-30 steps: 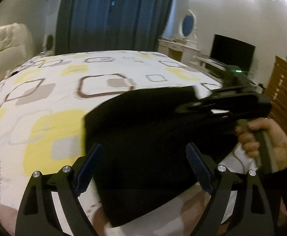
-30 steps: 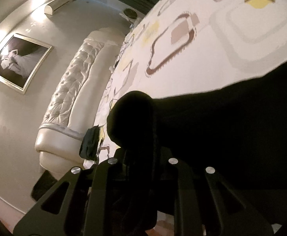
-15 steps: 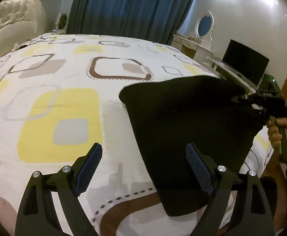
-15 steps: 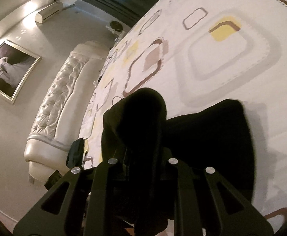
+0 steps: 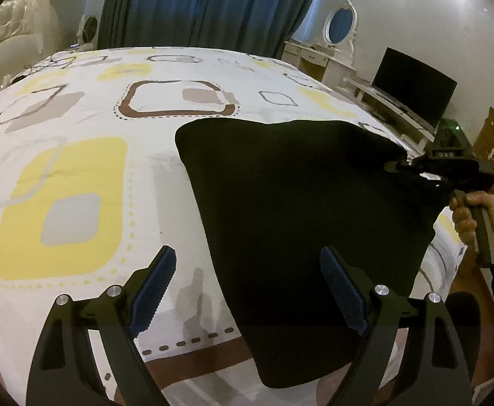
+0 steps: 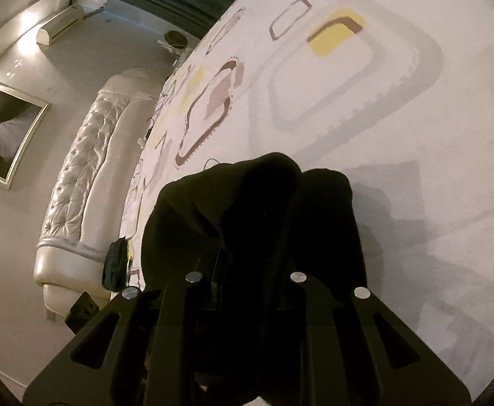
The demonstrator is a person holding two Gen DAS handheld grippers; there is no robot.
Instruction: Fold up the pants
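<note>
no readable text or label anywhere, only a blurred, illegible mark on the right hand-held gripper [image 5: 412, 169]

A bed [image 5: 77, 176] is carrying everything here, its white cover [image 6: 399, 128] showing rounded squares in yellow, grey and brown with dotted outlines. Black pants [image 5: 301, 203] are lying directly on it toward the right near corner, spreading flat across the cover and hanging over the near edge. Thin cables [image 5: 40, 66] are trailing at the far left corner.
</note>
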